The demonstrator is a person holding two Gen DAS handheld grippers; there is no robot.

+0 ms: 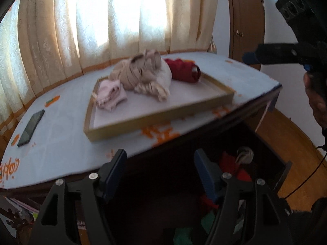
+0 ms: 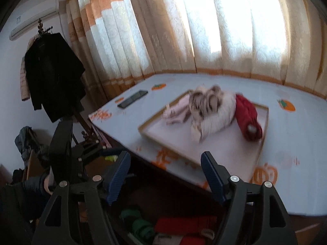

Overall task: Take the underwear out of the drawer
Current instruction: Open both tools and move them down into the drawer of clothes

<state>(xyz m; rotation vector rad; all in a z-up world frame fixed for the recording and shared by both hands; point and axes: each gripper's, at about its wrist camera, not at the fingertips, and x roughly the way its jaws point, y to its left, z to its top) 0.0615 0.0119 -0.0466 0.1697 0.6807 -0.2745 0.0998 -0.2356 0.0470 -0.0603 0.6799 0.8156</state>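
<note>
Hovering spread and empty, both tongs, left [image 1: 159,171] and right [image 2: 165,173], face the tray [image 1: 159,120] ahead, already holding several underwear [image 1: 143,75]; more, seemingly, remain in the drawer [image 2: 184,226] below.

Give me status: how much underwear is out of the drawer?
Done: pink, beige and red pieces lie in the tray. In hand: nothing; left gripper and right gripper open, empty. Left: red and green items in the drawer.
</note>
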